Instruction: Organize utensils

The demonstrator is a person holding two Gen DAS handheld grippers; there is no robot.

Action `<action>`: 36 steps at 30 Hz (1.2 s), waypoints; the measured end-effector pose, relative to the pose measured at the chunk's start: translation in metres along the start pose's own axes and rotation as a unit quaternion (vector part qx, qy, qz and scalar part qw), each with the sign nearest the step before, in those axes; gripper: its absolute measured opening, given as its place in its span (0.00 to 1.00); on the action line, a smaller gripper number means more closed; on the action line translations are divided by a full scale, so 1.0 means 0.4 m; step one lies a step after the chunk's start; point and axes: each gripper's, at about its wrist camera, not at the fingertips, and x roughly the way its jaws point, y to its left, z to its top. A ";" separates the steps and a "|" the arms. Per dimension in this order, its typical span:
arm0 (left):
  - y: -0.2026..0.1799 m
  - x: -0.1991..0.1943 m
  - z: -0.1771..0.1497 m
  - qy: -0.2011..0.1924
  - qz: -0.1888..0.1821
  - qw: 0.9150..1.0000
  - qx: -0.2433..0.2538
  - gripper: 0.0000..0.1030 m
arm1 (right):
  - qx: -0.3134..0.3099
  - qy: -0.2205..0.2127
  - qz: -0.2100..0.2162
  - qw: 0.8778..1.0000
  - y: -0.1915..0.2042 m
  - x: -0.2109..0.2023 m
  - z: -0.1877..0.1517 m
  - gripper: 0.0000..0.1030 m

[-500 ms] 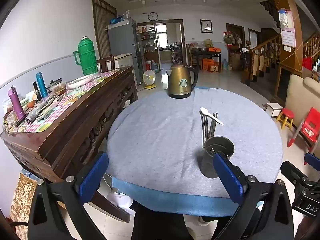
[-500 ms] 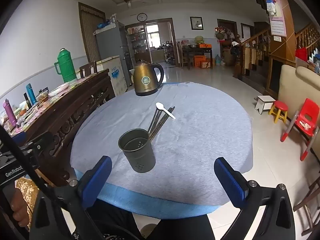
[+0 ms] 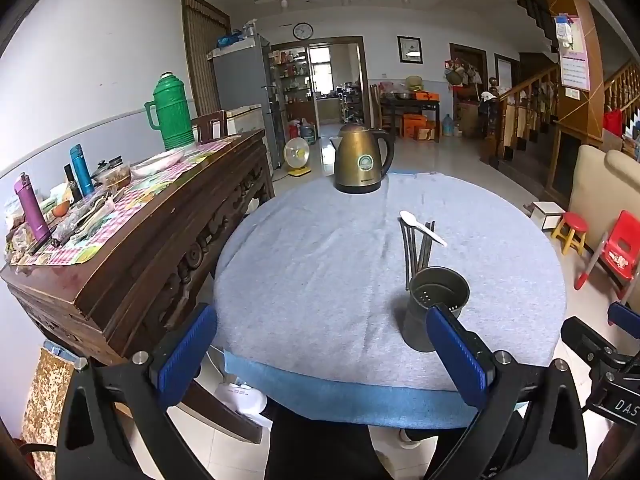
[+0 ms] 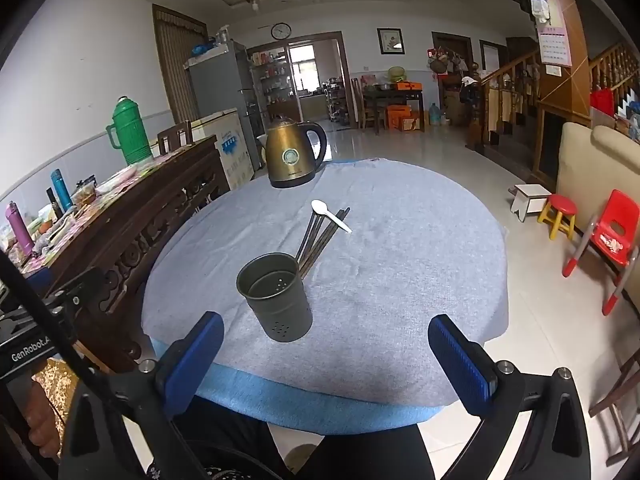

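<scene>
A dark metal utensil holder [image 4: 276,296] stands upright on a round table covered in grey-blue cloth [image 4: 400,248], its perforated interior bare of any cutlery. Just behind it, toward 12 o'clock, a bundle of dark chopsticks [image 4: 320,236] lies flat on the cloth, the near ends passing behind the holder's rim. A white plastic spoon [image 4: 330,215] rests across the chopsticks' far ends, bowl toward 10 o'clock, handle toward 4 o'clock.

The right gripper [image 4: 326,360] hangs at the table's near edge with its blue-padded fingers [image 4: 460,364] spread wide, gripping nothing; the holder sits at about 11 o'clock from it. The left gripper [image 3: 320,356] is likewise wide open and empty-handed. In the left wrist view, the holder [image 3: 434,308] appears at 2 o'clock, partly hidden by that gripper's right-hand pad, though whether pad and holder touch is hard to judge from this angle.

At the table's far edge, 12 o'clock, stands a brass-coloured electric kettle [image 3: 362,164], lid closed. At 9 to 10 o'clock, a carved wooden sideboard [image 3: 152,240] carries a green thermos jug [image 3: 170,118], a blue flask [image 3: 81,170] and a purple flask [image 3: 31,208], all capped.
</scene>
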 end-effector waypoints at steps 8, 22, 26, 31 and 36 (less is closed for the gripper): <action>0.011 0.009 0.001 0.004 0.002 1.000 0.000 1.00 | -0.002 0.003 0.003 1.000 0.004 0.002 0.001 1.00; 0.026 0.011 0.008 0.002 0.005 1.000 -0.003 1.00 | -0.004 0.007 0.007 1.000 0.013 0.005 -0.002 1.00; 0.021 0.009 0.009 0.002 0.007 1.000 -0.001 1.00 | -0.004 0.007 0.007 1.000 0.012 0.005 -0.001 1.00; 0.025 0.011 0.011 0.002 0.007 1.000 0.000 1.00 | -0.005 0.008 0.008 1.000 0.012 0.005 0.001 1.00; 0.020 0.009 0.008 0.002 0.008 1.000 0.000 1.00 | -0.006 0.009 0.009 1.000 0.013 0.005 0.004 1.00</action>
